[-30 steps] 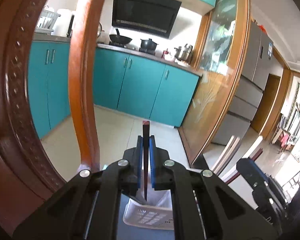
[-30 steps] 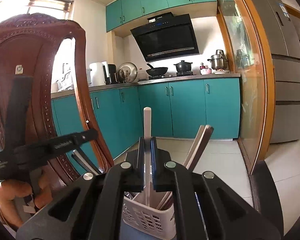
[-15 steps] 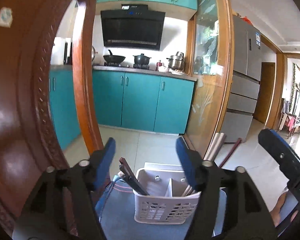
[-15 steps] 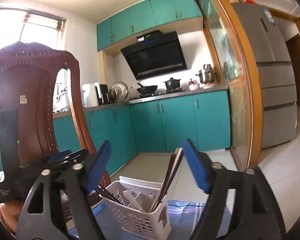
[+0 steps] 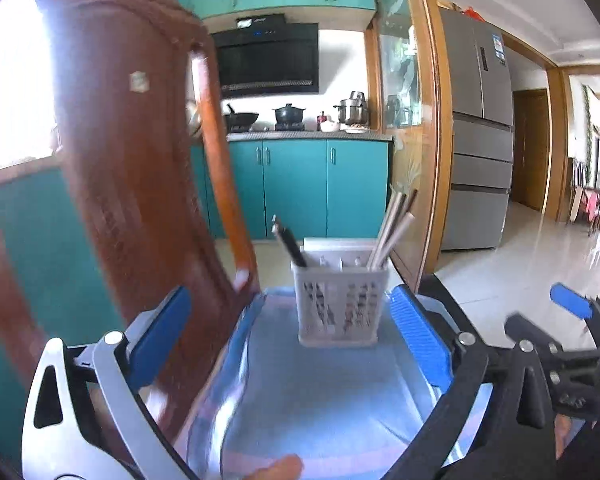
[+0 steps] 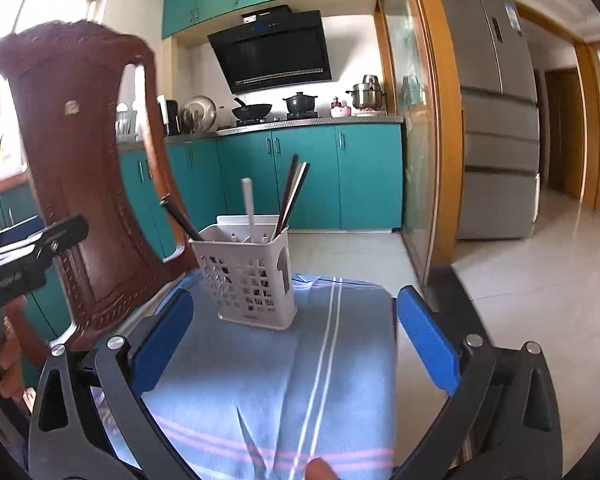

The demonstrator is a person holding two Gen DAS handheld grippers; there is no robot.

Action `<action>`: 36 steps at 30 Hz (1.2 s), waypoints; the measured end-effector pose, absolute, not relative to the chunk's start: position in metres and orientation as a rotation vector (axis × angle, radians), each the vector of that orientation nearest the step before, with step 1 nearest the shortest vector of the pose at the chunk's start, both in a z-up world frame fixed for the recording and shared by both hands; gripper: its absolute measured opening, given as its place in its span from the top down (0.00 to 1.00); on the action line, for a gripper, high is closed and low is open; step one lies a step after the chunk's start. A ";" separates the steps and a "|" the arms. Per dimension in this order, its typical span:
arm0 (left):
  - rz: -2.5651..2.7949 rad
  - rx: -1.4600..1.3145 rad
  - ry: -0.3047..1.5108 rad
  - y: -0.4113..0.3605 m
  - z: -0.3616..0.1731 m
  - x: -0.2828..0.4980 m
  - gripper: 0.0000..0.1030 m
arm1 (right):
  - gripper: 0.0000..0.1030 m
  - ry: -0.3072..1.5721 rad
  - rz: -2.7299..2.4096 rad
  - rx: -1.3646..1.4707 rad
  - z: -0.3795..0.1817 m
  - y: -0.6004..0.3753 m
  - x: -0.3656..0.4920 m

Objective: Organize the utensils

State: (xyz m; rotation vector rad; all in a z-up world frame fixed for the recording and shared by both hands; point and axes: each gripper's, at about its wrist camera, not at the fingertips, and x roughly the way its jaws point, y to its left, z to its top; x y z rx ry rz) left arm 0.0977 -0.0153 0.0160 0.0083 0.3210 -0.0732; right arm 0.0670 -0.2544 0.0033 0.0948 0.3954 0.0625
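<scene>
A white slotted utensil basket (image 5: 340, 304) (image 6: 252, 280) stands upright on a blue striped cloth (image 6: 332, 360). Dark chopsticks (image 5: 290, 246) (image 6: 182, 218) lean out of its left compartment. A white stick (image 6: 248, 204) stands in the middle, and brown and pale chopsticks (image 5: 392, 232) (image 6: 292, 192) lean at the right. My left gripper (image 5: 288, 300) hangs short of the basket, its jaws opening with nothing between them. My right gripper (image 6: 294, 298) is likewise back from the basket, jaws opening and empty. One of its blue pads (image 5: 571, 306) shows at the right of the left wrist view.
A carved wooden chair back (image 6: 84, 160) (image 5: 120, 160) rises close on the left of the basket. The dark table edge (image 6: 452, 288) runs along the right of the cloth. Beyond lie a tiled floor, teal cabinets and a fridge. A fingertip (image 6: 320, 470) shows at the bottom.
Both grippers were shut on a chopstick above the basket; they let go, opened wide and drew back. The released sticks now stand in the basket.
</scene>
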 end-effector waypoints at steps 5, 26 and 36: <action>-0.096 -0.027 0.299 -0.006 0.027 0.045 0.04 | 0.03 0.362 0.041 0.061 0.034 -0.240 0.030; -0.022 0.015 0.244 0.001 0.056 -0.021 0.03 | 0.03 0.316 0.056 0.021 0.066 -0.220 -0.035; -0.025 0.023 0.233 0.001 0.057 -0.027 0.03 | 0.03 0.302 0.060 0.025 0.072 -0.215 -0.043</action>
